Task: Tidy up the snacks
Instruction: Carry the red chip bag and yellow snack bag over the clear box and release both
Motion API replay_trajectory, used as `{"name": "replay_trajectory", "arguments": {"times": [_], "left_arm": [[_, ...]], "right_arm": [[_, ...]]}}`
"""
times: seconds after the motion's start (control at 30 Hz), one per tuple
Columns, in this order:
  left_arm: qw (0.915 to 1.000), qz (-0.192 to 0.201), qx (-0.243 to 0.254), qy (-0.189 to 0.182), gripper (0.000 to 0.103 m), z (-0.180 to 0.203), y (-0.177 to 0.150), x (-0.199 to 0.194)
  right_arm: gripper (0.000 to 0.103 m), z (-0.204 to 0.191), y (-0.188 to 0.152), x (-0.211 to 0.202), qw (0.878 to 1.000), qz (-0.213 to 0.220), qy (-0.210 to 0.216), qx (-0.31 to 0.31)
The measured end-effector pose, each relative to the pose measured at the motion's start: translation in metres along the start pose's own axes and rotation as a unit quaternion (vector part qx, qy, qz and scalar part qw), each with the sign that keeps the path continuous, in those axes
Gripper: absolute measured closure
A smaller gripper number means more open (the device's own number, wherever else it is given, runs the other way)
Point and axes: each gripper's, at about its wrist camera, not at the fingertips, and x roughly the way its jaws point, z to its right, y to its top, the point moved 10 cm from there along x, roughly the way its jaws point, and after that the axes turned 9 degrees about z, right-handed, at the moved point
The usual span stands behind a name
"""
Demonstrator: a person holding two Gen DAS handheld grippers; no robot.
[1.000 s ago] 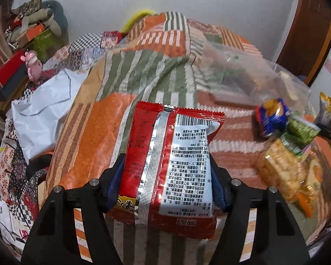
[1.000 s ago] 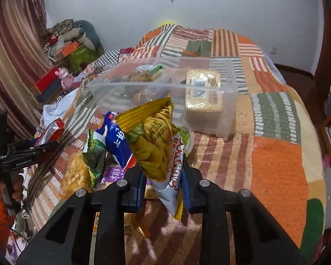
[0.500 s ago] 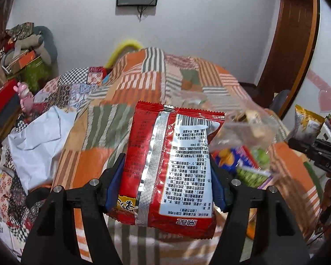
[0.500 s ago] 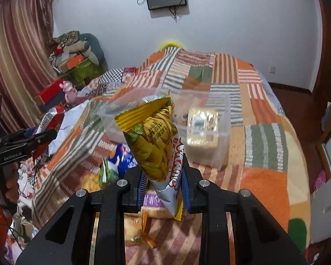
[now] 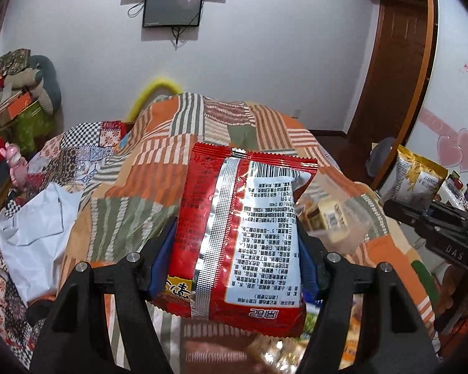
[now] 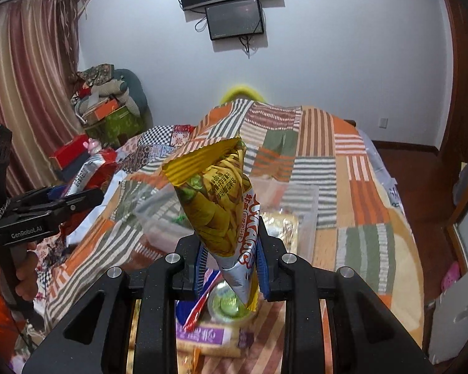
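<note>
Two grippers, each loaded: left gripper clamps a red packet across its width, back panel to the lens; right gripper pinches the tapered lower end of a yellow chip bag, which stands tall above the jaws. Risk, as I judge it: that narrow hold on slick film could let the top-heavy bag swing or slip out on release, missing the bin; a hard squeeze may crush chips. Below the right gripper, loose snacks lie on the patchwork bedspread. Just beyond, a clear plastic bin holds a pale wrapped pack; other contents blurred.
</note>
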Motion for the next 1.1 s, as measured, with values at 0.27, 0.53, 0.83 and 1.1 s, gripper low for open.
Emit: {"name": "replay_trajectory", "arguments": {"times": [0.27,0.53,0.83,1.1], "left_arm": [[1.0000,-0.005,0.005,-0.005,0.036,0.014,0.011,0.034],[0.9995,-0.026,-0.012,-0.011,0.036,0.015,0.012,0.072],[0.9982,-0.056,-0.016,-0.014,0.036,0.015,0.001,0.113],[0.9971,-0.071,-0.020,-0.017,0.036,0.014,-0.008,0.131]], "right_arm": [[0.079,0.001,0.009,0.028,1.000,-0.004,0.016,0.012],[0.079,0.000,0.006,0.059,0.999,-0.028,0.026,0.012],[0.079,-0.002,-0.014,0.093,0.996,-0.083,0.036,0.011],[0.078,-0.004,-0.027,0.106,0.993,-0.114,0.040,0.008]]}}
